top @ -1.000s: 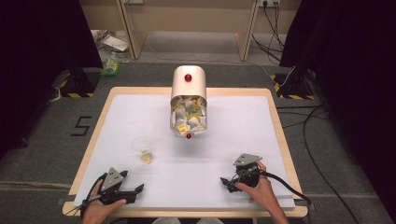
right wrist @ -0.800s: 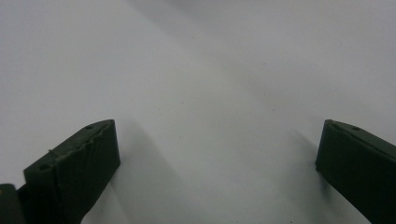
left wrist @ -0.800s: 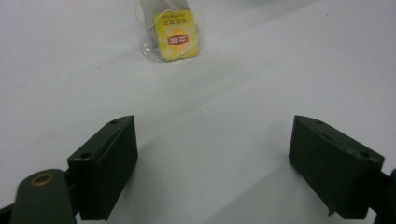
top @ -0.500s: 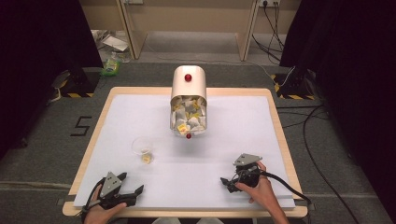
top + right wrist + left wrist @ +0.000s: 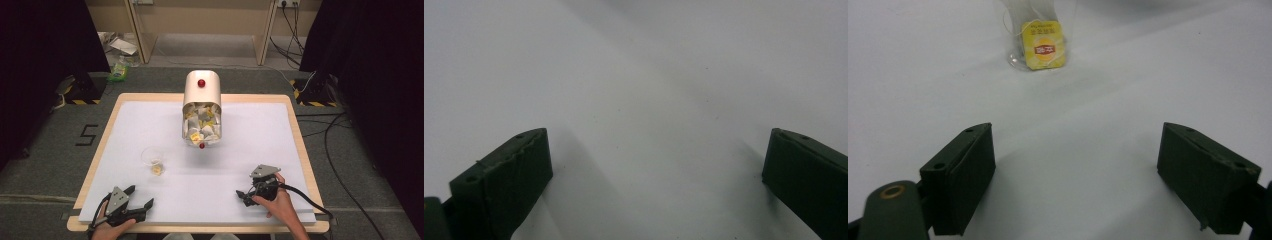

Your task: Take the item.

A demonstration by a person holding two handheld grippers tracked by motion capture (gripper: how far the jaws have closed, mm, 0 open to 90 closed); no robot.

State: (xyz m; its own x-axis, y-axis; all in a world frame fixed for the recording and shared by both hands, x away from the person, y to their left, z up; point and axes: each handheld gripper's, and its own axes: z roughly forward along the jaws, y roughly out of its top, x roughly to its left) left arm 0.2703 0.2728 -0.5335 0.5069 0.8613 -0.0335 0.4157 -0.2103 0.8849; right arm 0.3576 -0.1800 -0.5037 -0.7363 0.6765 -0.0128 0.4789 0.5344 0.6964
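Note:
A clear cup (image 5: 151,155) stands on the white mat (image 5: 260,135), left of centre, with a yellow tea bag tag (image 5: 157,170) hanging at its near side. My left gripper (image 5: 141,196) rests open near the front left edge and faces the cup. In the left gripper view the cup (image 5: 1013,25) and tag (image 5: 1044,45) lie straight ahead, well beyond my open left gripper (image 5: 1075,135). My right gripper (image 5: 243,197) rests open at the front right, held by a hand. In its own view my right gripper (image 5: 656,137) has bare mat between its jaws.
A cream dispenser (image 5: 202,95) with a red knob (image 5: 201,83) stands at the back centre, its clear front (image 5: 201,125) full of tea bags. The wooden table rim (image 5: 95,165) frames the mat. Cables (image 5: 345,150) trail on the floor at right.
The left gripper has drifted slightly toward the near edge. The right gripper, cup and dispenser have stayed in place.

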